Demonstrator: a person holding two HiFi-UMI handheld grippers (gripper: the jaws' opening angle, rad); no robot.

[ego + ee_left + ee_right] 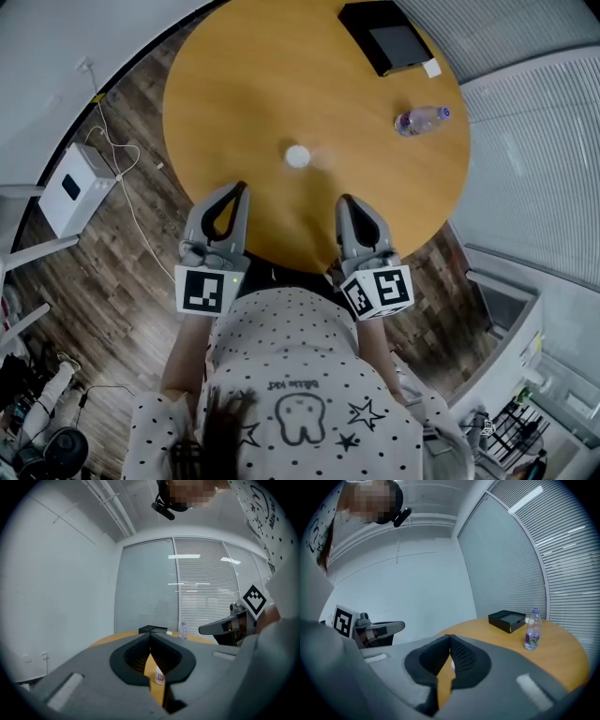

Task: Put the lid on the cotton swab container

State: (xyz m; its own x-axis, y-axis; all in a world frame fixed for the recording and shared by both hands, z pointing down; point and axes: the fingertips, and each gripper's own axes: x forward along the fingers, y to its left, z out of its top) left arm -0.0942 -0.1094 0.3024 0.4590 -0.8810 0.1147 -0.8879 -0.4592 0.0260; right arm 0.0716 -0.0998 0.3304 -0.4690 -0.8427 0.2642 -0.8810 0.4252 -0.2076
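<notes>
The left gripper has its fingers pressed together at the tips with nothing between them. The right gripper is the same, closed and empty. Through the gap below the left tips, the small white container stands upright on the round table. It is well ahead of both grippers and roughly between the lines they point along. No separate lid shows anywhere. From above the container is only a round white top, so I cannot tell whether it is already capped.

The main risk, as I judge it, is reaching in with the fingers closed: they would only bump the light container and slide or tip it. It is small, so an off-centre squeeze could also topple it. The bottle and the black box sit well apart on the far side and look like no hazard.

Both grippers point nearly level, dipped slightly, side by side over the near table edge. The person holds them close to the body with arms tucked in.
</notes>
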